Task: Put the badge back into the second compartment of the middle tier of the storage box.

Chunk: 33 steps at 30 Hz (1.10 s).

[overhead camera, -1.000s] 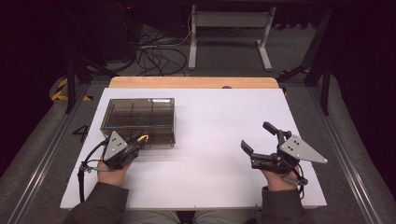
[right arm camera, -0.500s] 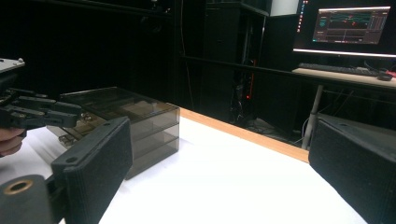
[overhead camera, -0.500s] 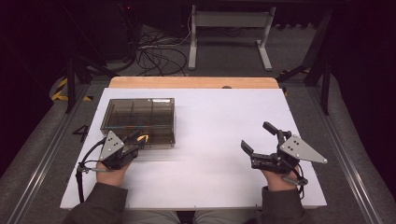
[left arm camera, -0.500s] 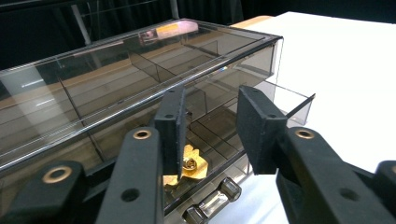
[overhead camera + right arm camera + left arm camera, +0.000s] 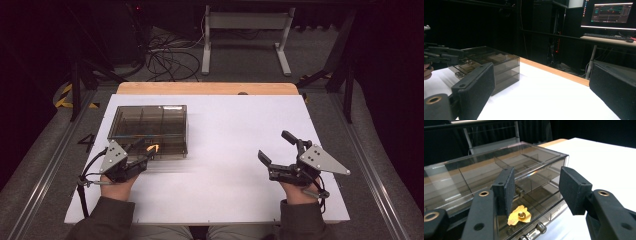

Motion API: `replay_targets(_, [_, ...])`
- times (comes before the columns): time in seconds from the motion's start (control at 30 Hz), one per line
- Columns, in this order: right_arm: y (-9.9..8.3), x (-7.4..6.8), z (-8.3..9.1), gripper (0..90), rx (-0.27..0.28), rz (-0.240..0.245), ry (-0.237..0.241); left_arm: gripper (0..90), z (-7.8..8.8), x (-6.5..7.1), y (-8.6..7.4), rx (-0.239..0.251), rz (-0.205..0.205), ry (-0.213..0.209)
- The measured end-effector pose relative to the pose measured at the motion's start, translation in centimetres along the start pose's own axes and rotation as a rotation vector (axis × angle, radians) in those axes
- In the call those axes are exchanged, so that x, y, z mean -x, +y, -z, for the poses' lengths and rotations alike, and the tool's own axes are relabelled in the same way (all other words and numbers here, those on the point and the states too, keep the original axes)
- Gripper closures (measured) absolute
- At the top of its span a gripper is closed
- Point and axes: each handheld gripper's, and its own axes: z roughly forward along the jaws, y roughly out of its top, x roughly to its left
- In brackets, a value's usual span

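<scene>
A smoky clear plastic box [image 5: 150, 127] with inner dividers and shallow drawers stands on the left of the white table [image 5: 235, 125]. My left gripper [image 5: 141, 149] sits at its near right corner. Its jaws have just been opening and now stand apart [image 5: 537, 173], pressing on nothing. Past them, in the bottom drawer, lies a small gold piece [image 5: 519, 215] with a nut on it; a small metal knob [image 5: 539, 227] is on the drawer front. My right gripper [image 5: 275, 145] rests open on the right of the table, its pads wide apart [image 5: 541, 72] with nothing between.
A wooden strip [image 5: 207, 88] runs along the table's far edge. Beyond it on the floor are a metal stand [image 5: 245, 30] and tangled cables [image 5: 165, 55]. A lit monitor [image 5: 612, 12] stands on a desk in the right gripper view.
The left gripper's jaws have spread wider at the box's near corner. The right gripper has stayed where it was.
</scene>
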Motion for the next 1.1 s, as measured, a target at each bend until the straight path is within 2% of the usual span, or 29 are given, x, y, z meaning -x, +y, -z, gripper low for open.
replay_targets(0.23, [0.0, 0.0, 0.0, 7.2, 0.000, -0.004, -0.001, 43.7, 0.5, 0.0, 0.3, 0.020, 0.010, 0.000])
replay_targets(0.53, [-0.1, 0.1, 0.0, 7.2, -0.001, -0.005, -0.001, 34.2, 1.1, 0.4, 0.9, 0.059, 0.019, 0.007])
replay_targets(0.93, [-0.1, 0.1, 0.0, 7.2, -0.002, -0.006, -0.004, 25.5, 1.7, 0.7, 1.4, 0.079, 0.021, -0.009])
replay_targets(1.1, [-0.1, 0.2, 0.1, 7.2, 0.002, -0.005, -0.005, 21.4, 2.0, 0.8, 1.6, 0.087, 0.029, -0.004])
